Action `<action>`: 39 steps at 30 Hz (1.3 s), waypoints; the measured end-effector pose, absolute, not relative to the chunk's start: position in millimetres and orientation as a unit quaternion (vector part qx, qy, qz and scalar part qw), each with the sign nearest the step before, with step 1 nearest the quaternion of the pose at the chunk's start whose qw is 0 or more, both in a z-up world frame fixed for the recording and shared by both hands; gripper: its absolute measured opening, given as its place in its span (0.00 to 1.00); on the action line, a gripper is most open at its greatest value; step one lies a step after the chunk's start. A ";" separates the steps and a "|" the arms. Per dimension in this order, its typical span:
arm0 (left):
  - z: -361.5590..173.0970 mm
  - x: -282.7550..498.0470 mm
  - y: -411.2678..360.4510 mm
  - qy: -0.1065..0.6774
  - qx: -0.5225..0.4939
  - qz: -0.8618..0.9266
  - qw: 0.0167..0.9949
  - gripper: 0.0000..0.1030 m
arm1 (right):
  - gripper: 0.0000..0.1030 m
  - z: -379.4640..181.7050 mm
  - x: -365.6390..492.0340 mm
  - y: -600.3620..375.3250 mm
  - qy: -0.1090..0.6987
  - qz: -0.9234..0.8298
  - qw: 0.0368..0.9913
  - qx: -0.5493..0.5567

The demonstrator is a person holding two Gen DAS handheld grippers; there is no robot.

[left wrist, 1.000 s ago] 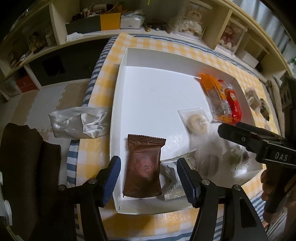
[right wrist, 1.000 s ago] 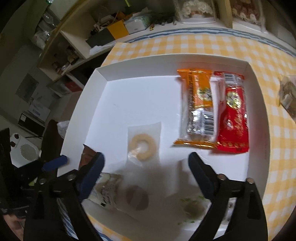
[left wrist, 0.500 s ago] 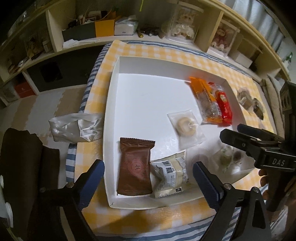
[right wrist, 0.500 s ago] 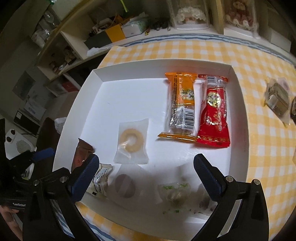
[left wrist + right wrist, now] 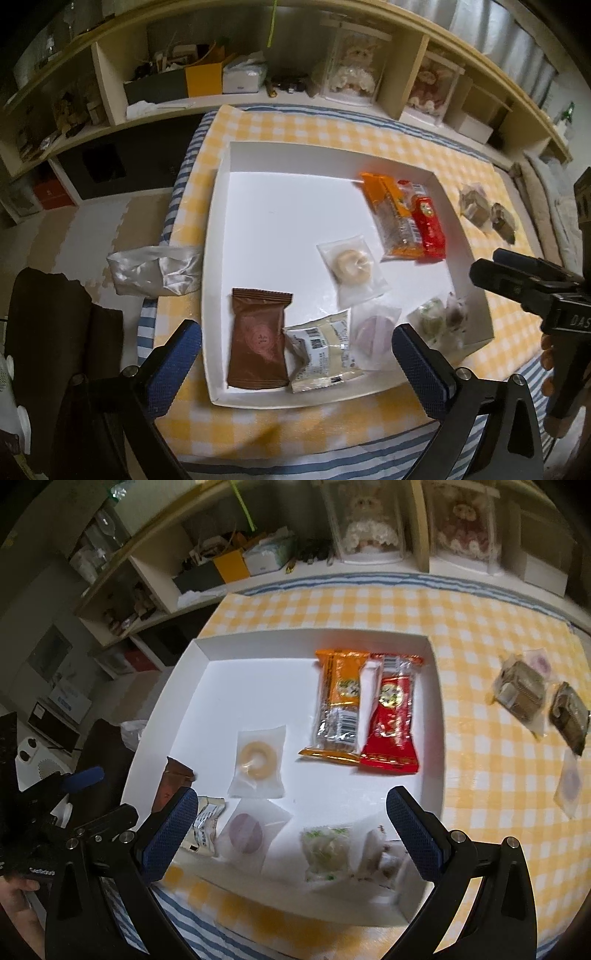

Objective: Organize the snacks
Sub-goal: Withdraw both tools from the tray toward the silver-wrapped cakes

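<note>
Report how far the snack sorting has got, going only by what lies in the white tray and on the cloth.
Done: the white tray holds the orange pack, red pack, ring biscuit, brown pack and several small wrapped sweets.

In hand: nothing. The left gripper is opening with nothing gripped; the right gripper is open and empty.

Left: wrapped snacks lie on the checked cloth, outside the tray.

Behind the counter (image 5: 332,133), which is covered in a yellow-and-white checked cloth, runs a low cream shelf unit (image 5: 406,59). It holds an orange box (image 5: 204,78), a white tissue box (image 5: 243,75) just beside it, and two dolls in clear cases (image 5: 351,70). A crumpled silvery bag (image 5: 155,269) hangs at the counter's left edge over foam floor mats (image 5: 85,229).
</note>
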State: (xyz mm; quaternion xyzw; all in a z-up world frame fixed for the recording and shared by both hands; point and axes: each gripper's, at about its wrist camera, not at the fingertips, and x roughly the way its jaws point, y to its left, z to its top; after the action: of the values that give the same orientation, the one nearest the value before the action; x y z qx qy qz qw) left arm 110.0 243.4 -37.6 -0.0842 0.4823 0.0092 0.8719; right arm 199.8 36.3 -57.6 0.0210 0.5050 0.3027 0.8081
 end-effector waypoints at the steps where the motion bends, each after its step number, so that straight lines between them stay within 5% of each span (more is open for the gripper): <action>1: -36.6 110.4 243.8 0.482 -0.083 0.009 0.872 1.00 | 1.00 -54.4 198.9 33.7 0.503 0.303 0.810 0.021; 24: 27.2 83.8 189.1 0.361 -0.058 -0.036 0.930 1.00 | 1.00 3.2 205.0 -97.8 0.424 0.233 0.874 0.040; 39: 2.8 160.8 91.0 0.365 -0.044 -0.087 0.926 1.00 | 1.00 -16.6 224.5 -211.0 0.410 0.131 0.899 0.085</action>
State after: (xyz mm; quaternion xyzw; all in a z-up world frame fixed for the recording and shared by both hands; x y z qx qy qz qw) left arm 160.8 91.0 2.8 -0.0438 0.3646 -0.0871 0.9261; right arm 224.5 -211.0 -16.6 0.0850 0.4097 0.1311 0.8987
